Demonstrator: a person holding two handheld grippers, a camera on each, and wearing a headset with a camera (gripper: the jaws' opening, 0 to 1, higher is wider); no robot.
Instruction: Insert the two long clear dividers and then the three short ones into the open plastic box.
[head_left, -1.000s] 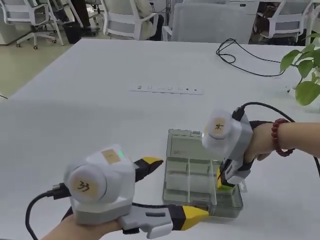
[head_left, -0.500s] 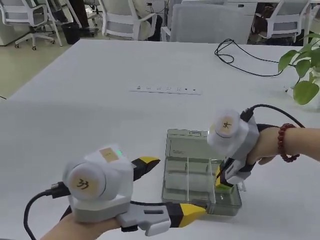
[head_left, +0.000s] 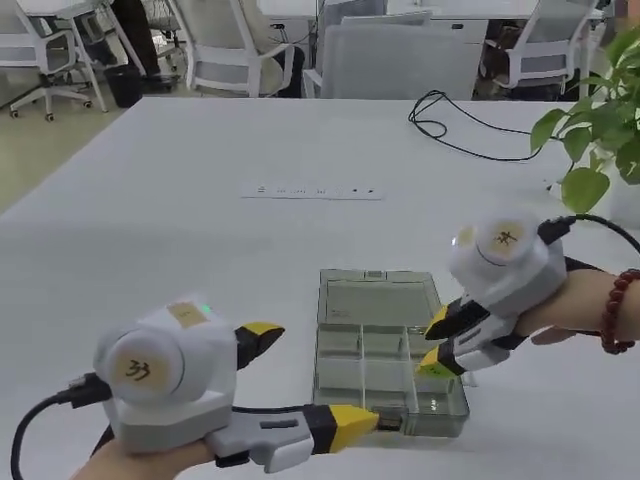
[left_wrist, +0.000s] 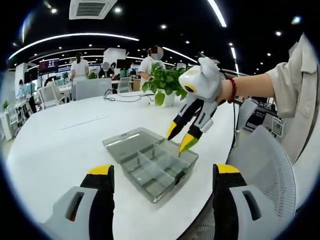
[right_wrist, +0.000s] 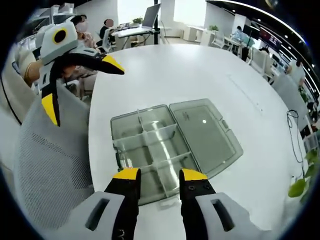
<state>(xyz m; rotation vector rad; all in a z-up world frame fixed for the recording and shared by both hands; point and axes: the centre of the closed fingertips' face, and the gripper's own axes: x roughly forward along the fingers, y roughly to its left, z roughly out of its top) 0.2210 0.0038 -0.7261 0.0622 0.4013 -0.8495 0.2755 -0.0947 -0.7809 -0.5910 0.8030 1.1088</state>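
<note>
Head view, right gripper (head_left: 430, 347) lifted off box (head_left: 378, 298)

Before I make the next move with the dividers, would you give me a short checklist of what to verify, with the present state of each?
1. Lid of the plastic box open, lying flat behind it: ok.
2. Clear dividers standing in the box, splitting it into compartments: ok.
3. All five dividers in: cannot tell; clear on clear, hard to count.
4. Right gripper open and empty, at the box's right edge: ok.
5. Left gripper open wide and empty, in front of the box: ok.
</note>
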